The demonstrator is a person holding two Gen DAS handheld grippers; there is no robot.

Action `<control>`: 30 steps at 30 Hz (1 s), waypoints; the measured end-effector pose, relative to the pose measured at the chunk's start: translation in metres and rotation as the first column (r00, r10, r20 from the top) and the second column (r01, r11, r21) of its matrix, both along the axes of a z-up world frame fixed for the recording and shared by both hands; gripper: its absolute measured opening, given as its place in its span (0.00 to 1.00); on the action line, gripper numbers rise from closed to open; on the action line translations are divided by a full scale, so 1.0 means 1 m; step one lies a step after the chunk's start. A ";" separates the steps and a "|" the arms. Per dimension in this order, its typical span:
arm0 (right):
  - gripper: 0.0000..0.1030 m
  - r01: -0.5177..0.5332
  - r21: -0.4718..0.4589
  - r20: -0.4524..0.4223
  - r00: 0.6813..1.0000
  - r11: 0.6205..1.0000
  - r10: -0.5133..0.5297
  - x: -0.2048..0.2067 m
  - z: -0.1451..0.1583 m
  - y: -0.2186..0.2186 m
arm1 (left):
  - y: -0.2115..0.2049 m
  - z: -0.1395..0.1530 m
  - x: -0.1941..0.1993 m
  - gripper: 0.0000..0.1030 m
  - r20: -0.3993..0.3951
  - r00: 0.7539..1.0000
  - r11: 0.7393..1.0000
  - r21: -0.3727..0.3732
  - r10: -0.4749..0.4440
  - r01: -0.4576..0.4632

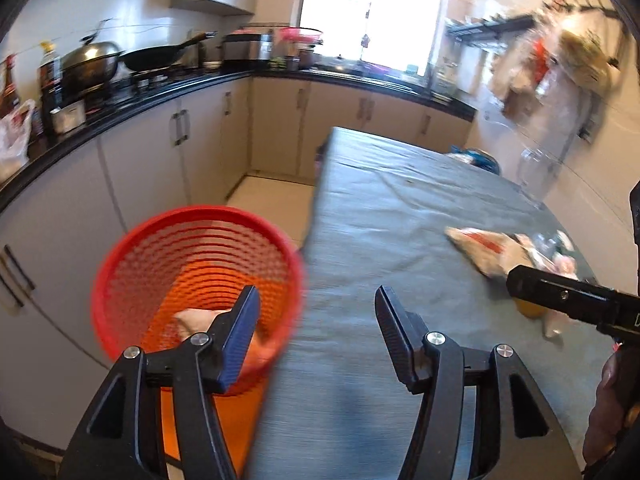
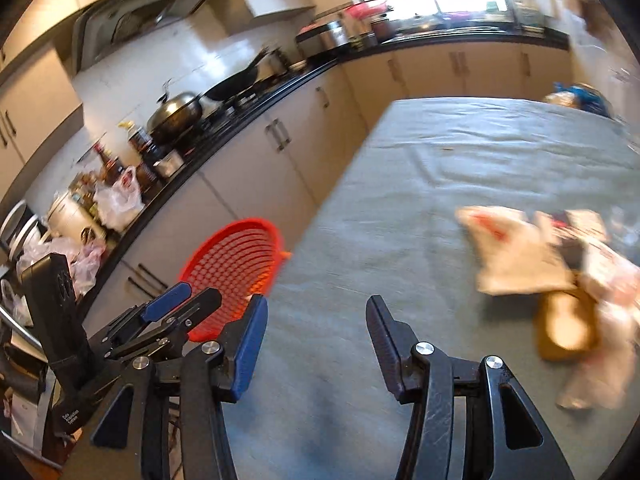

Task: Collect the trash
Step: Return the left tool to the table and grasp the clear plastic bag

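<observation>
Lying on the table: a loose heap of trash [image 2: 560, 280] is seen on the grey tablecloth [image 2: 420, 200] near its right edge.
Trash, look: a crumpled white plastic bag with red print [image 2: 508, 252], a brown-yellow piece [image 2: 566, 328] and pale pinkish wrappers [image 2: 608, 320] are bunched together, touching; finer detail is lost to blur.
Container: a red mesh wastebasket [image 1: 192, 264] is stood on the floor just beside the table's left edge.
Contents: one pale crumpled piece [image 1: 196, 320] is seen at the bottom of the wastebasket, partly hidden by a finger.
Left gripper [image 1: 316, 320]: held over the table edge beside the basket, its jaws spread wide, nothing gripped.
Right gripper [image 2: 316, 328]: held above the cloth, left of the heap, jaws spread wide, nothing gripped.
Background: a black wok [image 1: 156, 58] and a lidded steel pot [image 1: 90, 62] are set on the black countertop [image 1: 200, 84].
</observation>
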State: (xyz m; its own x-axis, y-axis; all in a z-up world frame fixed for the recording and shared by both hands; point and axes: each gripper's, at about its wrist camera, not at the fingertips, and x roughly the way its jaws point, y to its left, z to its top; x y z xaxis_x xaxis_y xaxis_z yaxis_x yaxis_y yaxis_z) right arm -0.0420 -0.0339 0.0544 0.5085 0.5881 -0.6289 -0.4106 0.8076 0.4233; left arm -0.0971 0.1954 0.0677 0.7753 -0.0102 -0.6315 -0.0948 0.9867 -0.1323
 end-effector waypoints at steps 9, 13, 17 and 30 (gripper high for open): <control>0.62 0.263 0.032 0.020 0.965 0.964 -0.263 -0.029 -0.003 -0.156 | -0.106 0.001 0.012 0.63 -0.032 0.984 0.983 0.048 -0.178 0.179; 0.65 0.420 -0.026 0.054 0.907 0.907 -0.418 -0.034 -0.007 -0.218 | -0.141 0.000 0.014 0.65 -0.051 0.967 0.966 0.052 -0.249 0.252; 0.72 0.508 -0.087 0.061 0.861 0.857 -0.504 -0.026 -0.016 -0.256 | -0.169 -0.002 0.015 0.67 -0.079 0.948 0.949 0.041 -0.308 0.311; 0.79 0.500 -0.238 0.048 0.862 0.833 -0.504 0.012 -0.048 -0.281 | -0.215 -0.013 0.018 0.68 -0.127 0.904 0.905 0.073 -0.409 0.419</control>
State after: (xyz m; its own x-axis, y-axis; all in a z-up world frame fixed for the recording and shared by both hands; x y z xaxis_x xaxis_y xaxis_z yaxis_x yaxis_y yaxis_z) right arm -0.0304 -0.3153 0.0063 0.6823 0.0888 -0.7256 0.0835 0.9766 0.1980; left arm -0.0794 -0.0191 0.0545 0.6428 -0.2508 -0.7238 0.3168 0.9473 -0.0469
